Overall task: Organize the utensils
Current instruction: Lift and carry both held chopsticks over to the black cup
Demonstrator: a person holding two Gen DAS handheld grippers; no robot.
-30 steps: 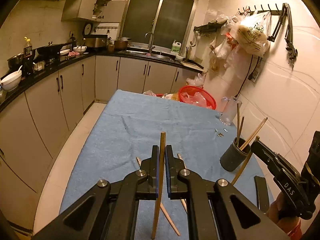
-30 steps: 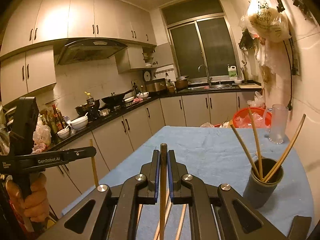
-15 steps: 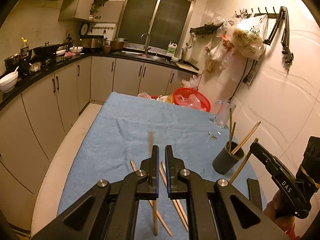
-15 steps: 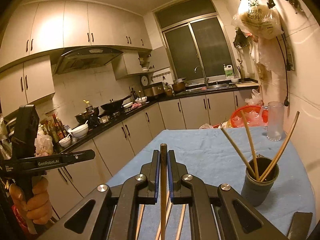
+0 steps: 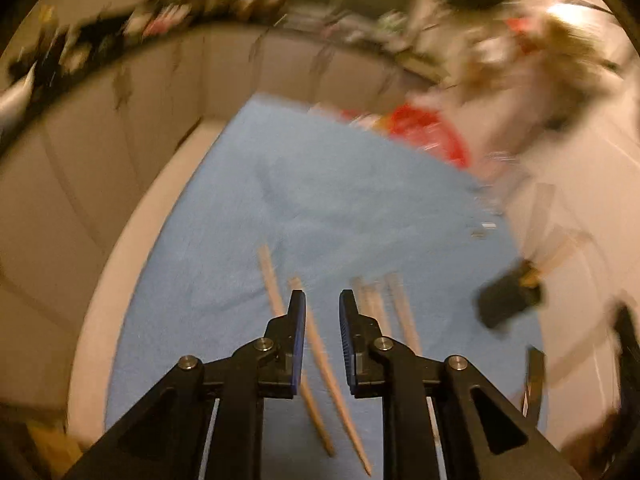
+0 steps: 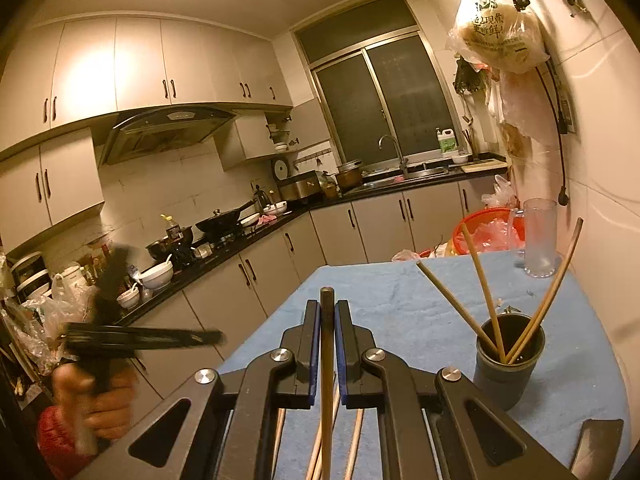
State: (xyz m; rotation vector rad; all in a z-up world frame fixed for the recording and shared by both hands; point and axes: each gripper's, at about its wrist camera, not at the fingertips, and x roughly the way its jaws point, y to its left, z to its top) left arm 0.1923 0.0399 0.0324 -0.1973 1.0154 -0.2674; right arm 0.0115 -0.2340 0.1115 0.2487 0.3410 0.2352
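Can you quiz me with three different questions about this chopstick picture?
1. True or false: the right claw grips a chopstick.
2. How many chopsticks stand in the cup? A) one B) three C) six
3. Fill in: the loose chopsticks under the left claw lie on a ____ cloth.

Key: 1 true. 2 B. 3 blue. The left claw's jaws are opening and pinch nothing.

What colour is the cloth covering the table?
Light blue; the cloth shows best in the right wrist view, where the picture is sharp.
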